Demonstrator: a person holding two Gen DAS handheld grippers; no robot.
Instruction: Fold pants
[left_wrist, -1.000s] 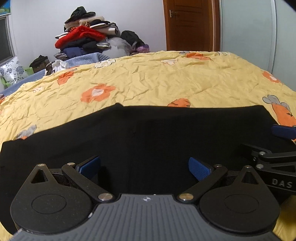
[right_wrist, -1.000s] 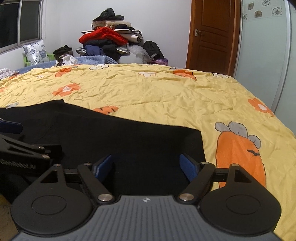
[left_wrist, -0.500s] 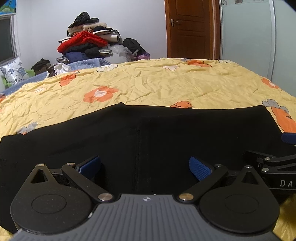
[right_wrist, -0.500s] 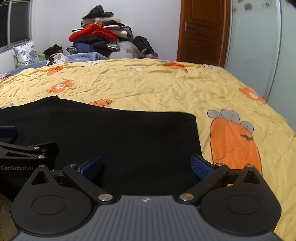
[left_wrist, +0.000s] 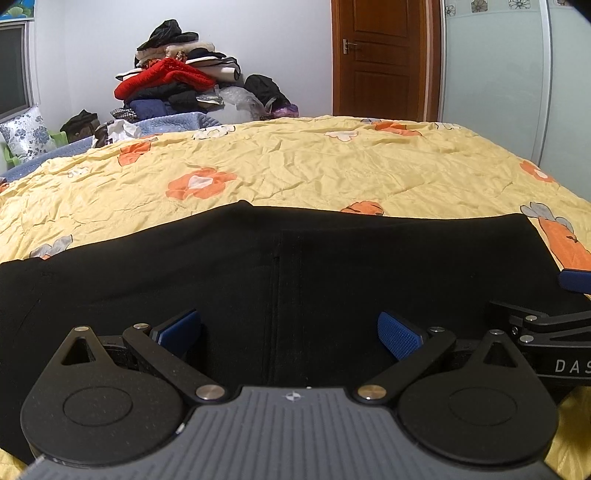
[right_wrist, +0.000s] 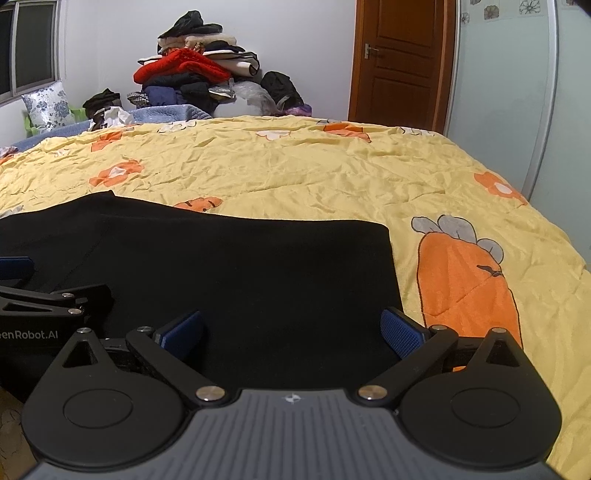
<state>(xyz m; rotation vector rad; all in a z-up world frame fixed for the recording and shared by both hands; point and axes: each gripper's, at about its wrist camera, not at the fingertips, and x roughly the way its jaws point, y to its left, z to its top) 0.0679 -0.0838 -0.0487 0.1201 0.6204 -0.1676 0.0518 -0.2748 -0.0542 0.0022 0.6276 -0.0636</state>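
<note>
Black pants (left_wrist: 295, 266) lie flat and folded on the yellow bedspread (left_wrist: 295, 162), near its front edge; they also show in the right wrist view (right_wrist: 240, 266). My left gripper (left_wrist: 288, 330) is open and empty, low over the pants' near edge at their middle. My right gripper (right_wrist: 291, 332) is open and empty over the pants' right end, whose edge (right_wrist: 391, 258) lies just inside its right finger. Each gripper shows at the side of the other's view.
The bedspread (right_wrist: 332, 166) stretches far behind the pants. A pile of clothes (left_wrist: 177, 85) and a pillow (left_wrist: 26, 134) lie beyond the bed's far side. A wooden door (left_wrist: 384, 59) and a wardrobe panel (left_wrist: 498, 74) stand at the back right.
Both grippers have drawn back and tilted up a little, so more of the room shows. The right gripper's jaws have opened wider. The pants have not moved.
</note>
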